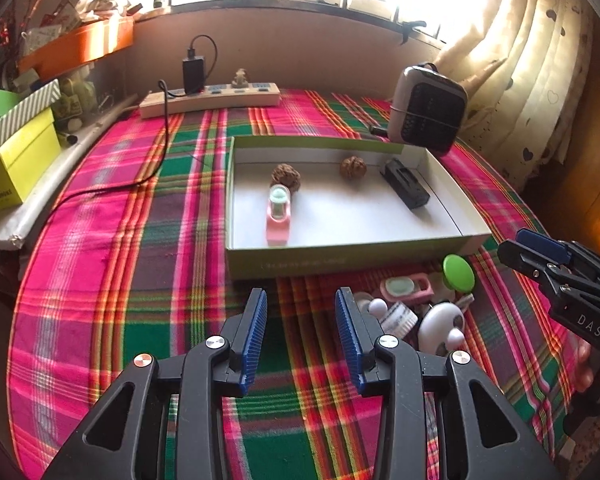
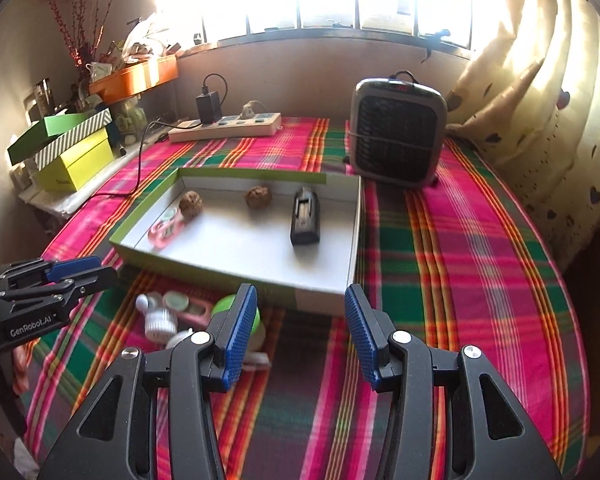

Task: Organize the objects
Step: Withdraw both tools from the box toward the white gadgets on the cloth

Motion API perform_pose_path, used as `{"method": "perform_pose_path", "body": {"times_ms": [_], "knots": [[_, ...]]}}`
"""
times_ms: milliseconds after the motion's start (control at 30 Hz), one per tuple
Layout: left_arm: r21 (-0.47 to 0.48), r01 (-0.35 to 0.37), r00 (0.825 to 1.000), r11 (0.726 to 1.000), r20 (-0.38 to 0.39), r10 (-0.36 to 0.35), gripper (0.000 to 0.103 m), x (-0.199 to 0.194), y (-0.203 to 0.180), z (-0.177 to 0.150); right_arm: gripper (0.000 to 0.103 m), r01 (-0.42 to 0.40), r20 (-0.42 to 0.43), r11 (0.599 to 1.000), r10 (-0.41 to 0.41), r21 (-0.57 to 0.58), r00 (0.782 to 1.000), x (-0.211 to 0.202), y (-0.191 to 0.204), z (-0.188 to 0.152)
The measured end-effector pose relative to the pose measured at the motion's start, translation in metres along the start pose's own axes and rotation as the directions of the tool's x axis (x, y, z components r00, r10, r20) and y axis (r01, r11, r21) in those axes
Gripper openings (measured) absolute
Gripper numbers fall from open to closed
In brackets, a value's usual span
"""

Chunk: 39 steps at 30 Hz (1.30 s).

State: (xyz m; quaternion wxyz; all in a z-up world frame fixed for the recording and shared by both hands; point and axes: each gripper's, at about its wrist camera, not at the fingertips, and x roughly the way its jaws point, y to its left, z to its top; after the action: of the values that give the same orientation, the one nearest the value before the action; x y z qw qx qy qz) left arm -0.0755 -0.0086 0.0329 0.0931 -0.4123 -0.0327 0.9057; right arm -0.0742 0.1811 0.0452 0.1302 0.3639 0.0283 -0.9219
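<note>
Cloth: plaid cover (image 2: 460,260) in pink, green and orange lies over my whole surface.
Curtain: cream drape (image 2: 540,92) with small hearts hangs at the right, under a bright window.
Tray: shallow box (image 2: 236,270) with green outer walls and a white floor sits mid-surface, ahead of both my grippers.
Heater: grey unit (image 2: 398,130) with a dark grille stands upright behind the tray's far right corner.
Strip: beige power strip (image 1: 210,100) lies by the far wall, a black charger plugged into it.
Boxes: yellow and striped boxes (image 2: 76,156) are stacked at the left edge.
Left gripper: mine (image 1: 300,334), jaws apart with nothing between them, only cloth; it hovers just short of the tray's near wall.
Right gripper: mine (image 2: 300,330), jaws apart and empty, its tips over the tray's near right corner.
Black case: dark oblong (image 2: 305,216) lies in the tray's right half.
Pink piece: pink holder (image 1: 278,216) with a pale green cap lies in the tray's left half, touching one nut.
Nuts: two brown wrinkled nuts (image 2: 258,196) rest near the tray's far wall.
Pile: loose small things (image 1: 420,308), white, pink and a green disc, lie on the cloth outside the tray's near wall, between my two grippers.
</note>
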Motion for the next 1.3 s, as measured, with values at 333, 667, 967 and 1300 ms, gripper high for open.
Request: {"method": "perform_pose_path", "body": {"times_ms": [333, 667, 967, 1300], "knots": [[-0.010, 0.115, 0.992, 0.993, -0.041, -0.116, 0.038, 0.013, -0.007, -0.005, 0.047, -0.018, -0.029, 0.999, 0.019, 0.036, 0.999, 0.003, -0.006, -0.024], [0.002, 0.146, 0.987, 0.989, -0.063, -0.145, 0.038, 0.025, -0.013, 0.001, 0.048, -0.039, -0.043, 0.998, 0.041, 0.053, 0.998, 0.010, -0.009, -0.027], [0.037, 0.129, 0.987, 0.991, -0.097, -0.125, 0.038, 0.038, -0.020, 0.002, 0.048, -0.052, -0.057, 0.997, 0.055, 0.049, 0.997, 0.015, -0.007, -0.027], [0.008, 0.118, 0.990, 0.993, -0.084, -0.117, 0.037, 0.037, -0.012, 0.003, 0.048, -0.107, -0.061, 0.994, 0.107, 0.010, 0.992, 0.017, 0.008, -0.024]]}}
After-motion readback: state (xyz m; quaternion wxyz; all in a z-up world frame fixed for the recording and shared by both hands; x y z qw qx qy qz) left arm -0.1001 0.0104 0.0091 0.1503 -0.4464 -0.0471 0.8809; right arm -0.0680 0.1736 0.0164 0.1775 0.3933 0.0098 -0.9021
